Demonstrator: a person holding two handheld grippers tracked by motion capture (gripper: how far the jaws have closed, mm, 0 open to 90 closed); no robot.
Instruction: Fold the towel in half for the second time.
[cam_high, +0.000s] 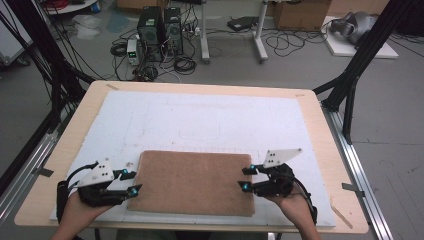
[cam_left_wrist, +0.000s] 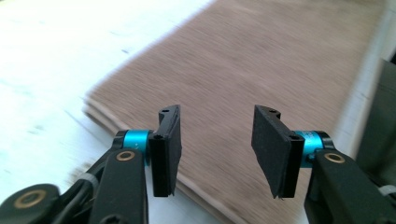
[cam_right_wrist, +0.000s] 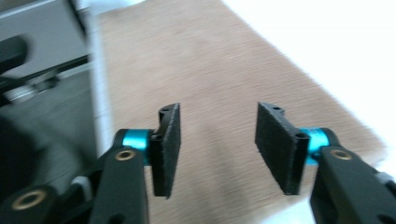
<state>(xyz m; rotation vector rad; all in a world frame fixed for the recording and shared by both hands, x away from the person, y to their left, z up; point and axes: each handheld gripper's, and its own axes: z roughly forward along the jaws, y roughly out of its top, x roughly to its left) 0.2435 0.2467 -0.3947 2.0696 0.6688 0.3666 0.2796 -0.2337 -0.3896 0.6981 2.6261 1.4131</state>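
Left gripper: held in the person's left hand at the near left of the table, jaws pointing inward at the left edge of the brown cloth — released, the two pads apart with nothing between them. In the left gripper view the left gripper hangs over the cloth's corner, not touching it.

Brown cloth: lies flat on the white sheet, near the table's front edge, between the two grippers. The left gripper view shows layered edges at the corner of the brown cloth, so it looks folded.

Right gripper: held in the person's right hand at the near right, jaws pointing inward at the cloth's right edge — also released, pads apart and empty. In the right gripper view the right gripper sits above the brown cloth without contact.

White sheet: covers most of the wooden table, bare beyond the cloth.

Background: computer towers and loose cables on the floor behind the table.
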